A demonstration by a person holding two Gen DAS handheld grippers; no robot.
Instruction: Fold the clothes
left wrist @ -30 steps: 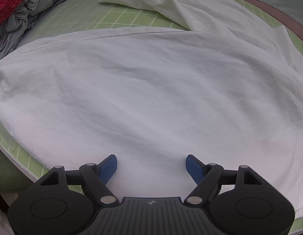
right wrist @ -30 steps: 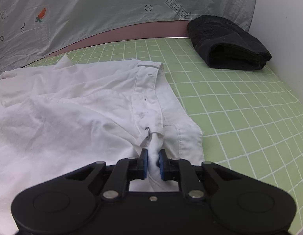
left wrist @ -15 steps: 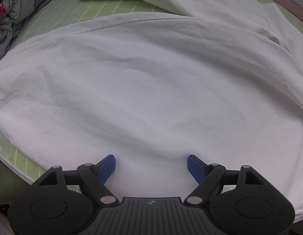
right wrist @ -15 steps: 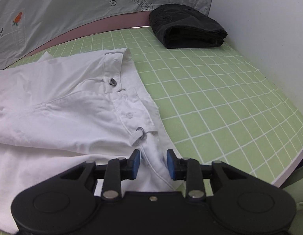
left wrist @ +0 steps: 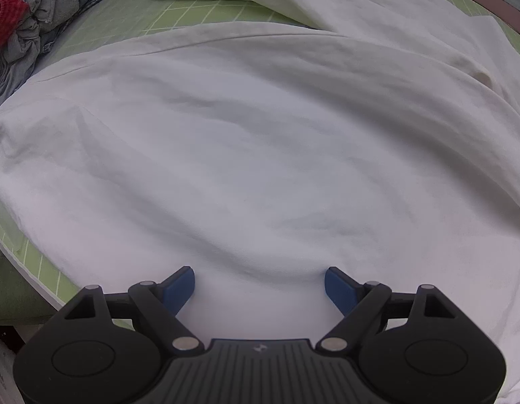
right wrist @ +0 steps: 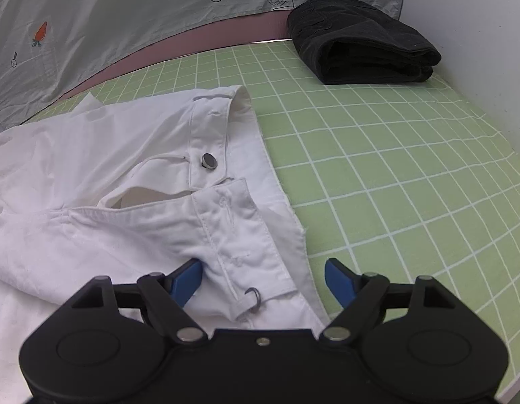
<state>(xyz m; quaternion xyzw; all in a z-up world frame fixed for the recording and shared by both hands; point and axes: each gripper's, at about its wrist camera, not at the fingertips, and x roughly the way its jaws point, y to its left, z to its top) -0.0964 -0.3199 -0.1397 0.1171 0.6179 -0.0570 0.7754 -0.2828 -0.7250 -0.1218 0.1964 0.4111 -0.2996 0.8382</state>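
White trousers [left wrist: 260, 155] lie spread over the green grid mat [left wrist: 206, 10]. In the left wrist view the cloth fills most of the frame. My left gripper [left wrist: 259, 286] is open just above the cloth, holding nothing. In the right wrist view the trousers' waistband [right wrist: 226, 208] lies open, with a metal button [right wrist: 209, 161] and a small metal ring [right wrist: 254, 298]. My right gripper [right wrist: 262, 277] is open and empty over the waistband's near corner, its left fingertip [right wrist: 187, 277] against the cloth.
A folded black garment [right wrist: 361, 40] lies at the mat's far right corner by the white wall [right wrist: 478, 33]. A grey printed sheet [right wrist: 125, 17] hangs behind. A heap of grey and red clothes [left wrist: 31, 20] sits at the far left. The mat's front edge [left wrist: 31, 266] is close.
My right gripper let go of the waistband and opened wide; the cloth dropped onto the mat. My left gripper stayed open and moved slightly forward over the trousers.
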